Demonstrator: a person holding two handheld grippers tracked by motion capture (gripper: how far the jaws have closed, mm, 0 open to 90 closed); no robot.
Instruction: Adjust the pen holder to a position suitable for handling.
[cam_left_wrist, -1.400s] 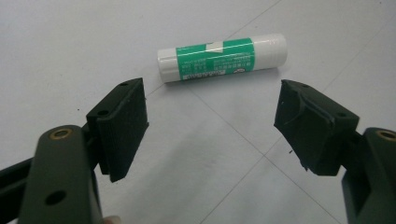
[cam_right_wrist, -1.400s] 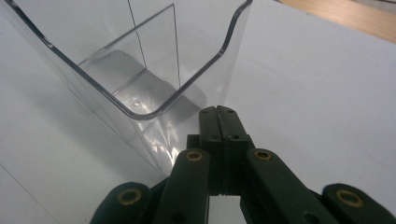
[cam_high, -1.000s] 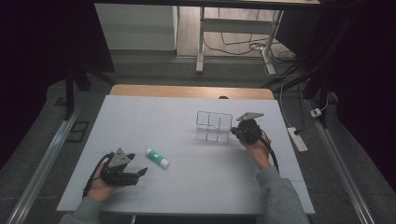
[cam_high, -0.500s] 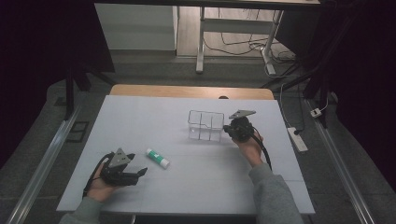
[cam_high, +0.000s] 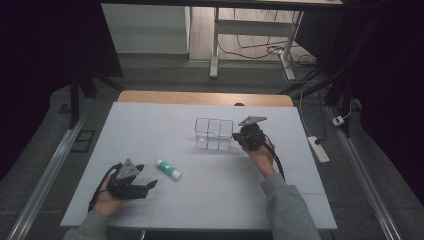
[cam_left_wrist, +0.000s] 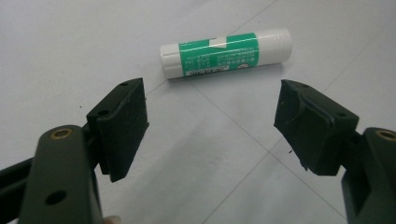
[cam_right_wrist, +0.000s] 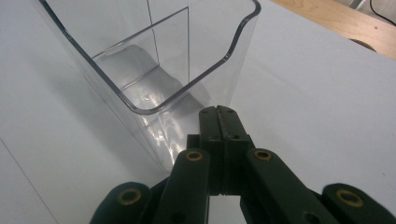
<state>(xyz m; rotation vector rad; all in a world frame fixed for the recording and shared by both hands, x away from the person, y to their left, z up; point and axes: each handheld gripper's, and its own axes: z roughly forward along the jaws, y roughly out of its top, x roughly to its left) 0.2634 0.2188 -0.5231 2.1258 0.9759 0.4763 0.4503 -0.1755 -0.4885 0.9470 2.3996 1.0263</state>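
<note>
glue stick (cam_left_wrist: 226, 53): lying flat, long axis crosswise to left gripper (cam_left_wrist: 212, 123) | jaws apart, nothing held

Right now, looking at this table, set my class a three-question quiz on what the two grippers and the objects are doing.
1. True or false: the left gripper is closed on the glue stick.
2. Which gripper's jaws are pressed together against the wall of the clear organiser? A) left B) right
3. Fill in: the glue stick lies flat on the white ____.

Key: 1 false, the jaws stand open with the stick beyond them; 2 B; 3 table.
</note>
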